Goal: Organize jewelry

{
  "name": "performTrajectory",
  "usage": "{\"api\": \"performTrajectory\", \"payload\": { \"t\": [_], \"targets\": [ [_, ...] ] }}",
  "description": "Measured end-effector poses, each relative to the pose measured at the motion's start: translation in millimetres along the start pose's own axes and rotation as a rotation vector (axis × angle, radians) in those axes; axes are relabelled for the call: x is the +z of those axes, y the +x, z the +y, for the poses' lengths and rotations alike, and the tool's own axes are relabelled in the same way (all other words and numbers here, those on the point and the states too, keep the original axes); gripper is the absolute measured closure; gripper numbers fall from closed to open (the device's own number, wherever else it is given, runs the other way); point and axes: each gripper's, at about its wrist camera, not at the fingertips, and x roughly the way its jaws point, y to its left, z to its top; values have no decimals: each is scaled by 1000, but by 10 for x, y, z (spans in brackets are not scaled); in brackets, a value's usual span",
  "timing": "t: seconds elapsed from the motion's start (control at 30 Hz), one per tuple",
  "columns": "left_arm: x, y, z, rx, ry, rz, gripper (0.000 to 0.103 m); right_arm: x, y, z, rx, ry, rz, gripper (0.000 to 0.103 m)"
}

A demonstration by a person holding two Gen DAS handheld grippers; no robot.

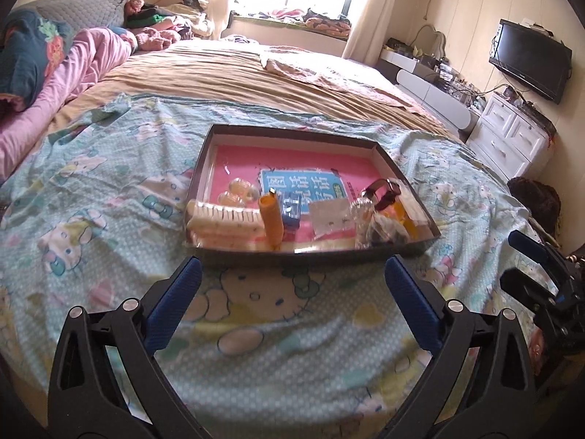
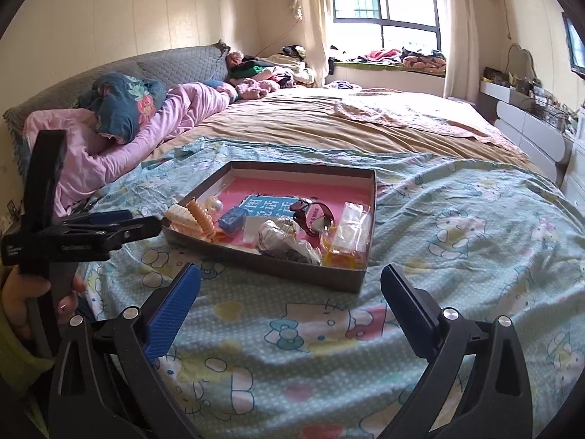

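Cotton bedsheet (image 1: 109, 197) printed with cartoon cats carries a shallow brown box (image 1: 402, 161), and all the small things sit inside it, crowded toward its near edge: a comb (image 1: 223, 219), a blue packet (image 1: 290, 208), a wristwatch (image 1: 384, 192), a crumpled clear bag (image 2: 289, 243). Both the left gripper (image 1: 292, 278) and the right gripper (image 2: 290, 285) hang splayed and empty just short of that edge, apart from it. Whether sorting is ahead or finished cannot be told; any pick here would want a slow, single-item pinch.

Shallow brown tray (image 1: 292, 252) of jumbled jewelry lies flat on bedsheet (image 1: 109, 190).
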Motion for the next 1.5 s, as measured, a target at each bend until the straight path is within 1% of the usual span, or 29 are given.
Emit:
{"api": "performTrajectory", "payload": {
  "t": [0.17, 0.3, 0.47, 0.8, 1.07, 1.5],
  "targets": [
    [-194, -151, -55, 1, 21, 15, 9, -134, -35, 45, -42, 15, 9, 5],
    [-311, -224, -108, -4, 39, 20, 9, -241, -33, 95, -5, 52, 40, 5],
    [-379, -265, -108, -3, 37, 15, 9, -307, -24, 198, 17, 51, 66, 5],
    [-422, -273, -93, 6, 25, 19, 9, -319, -37, 255, 29, 43, 84, 5],
    [-435, -310, -56, 8, 8, 16, 9, -310, -56, 278, 26, 41, 79, 5],
    [-435, -361, -75, 23, 11, 6, 9, -289, -107, 247, 17, 45, 67, 5]
  ]
}}
